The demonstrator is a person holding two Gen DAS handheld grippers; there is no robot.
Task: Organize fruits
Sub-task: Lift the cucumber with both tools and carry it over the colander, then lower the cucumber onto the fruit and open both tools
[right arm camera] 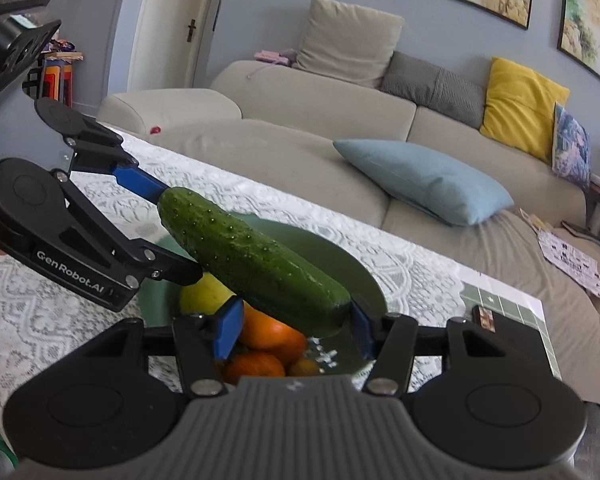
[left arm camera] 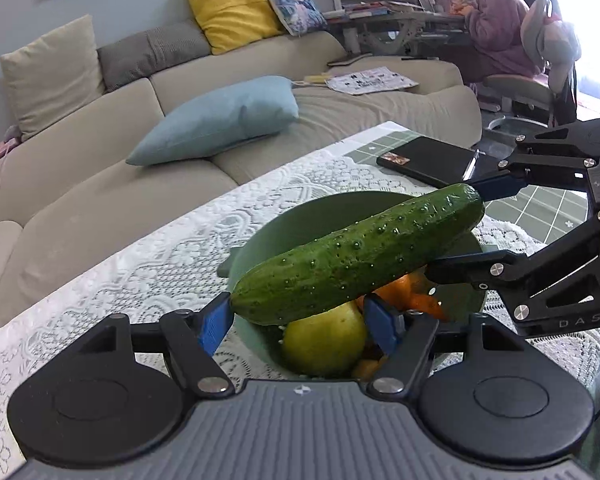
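Looking along both grippers, I see, largest first, a beige sofa [left arm camera: 80, 200] that fills the background, with a pale blue cushion [left arm camera: 216, 120] lying on its seat. In front of it stands the table [left arm camera: 120, 272], covered by a white lace cloth. A black notebook [left arm camera: 428, 160] lies towards the table's far right corner in the left wrist view. A green bowl [left arm camera: 268, 232] sits on the cloth, near the table edge that faces the sofa.

The cucumber [left arm camera: 360, 256] is held in the air above the bowl, tilted, touching neither bowl nor cloth. The left gripper [left arm camera: 298, 324] grasps one end of it, with the jaws set wide and the cucumber lying slantwise between the blue pads. The right gripper [left arm camera: 456, 230] grasps the other end, one finger at the tip and one under the body.

In the bowl, below the cucumber, lie a yellow-green fruit [left arm camera: 324, 344] and several oranges [right arm camera: 272, 332], touching one another.
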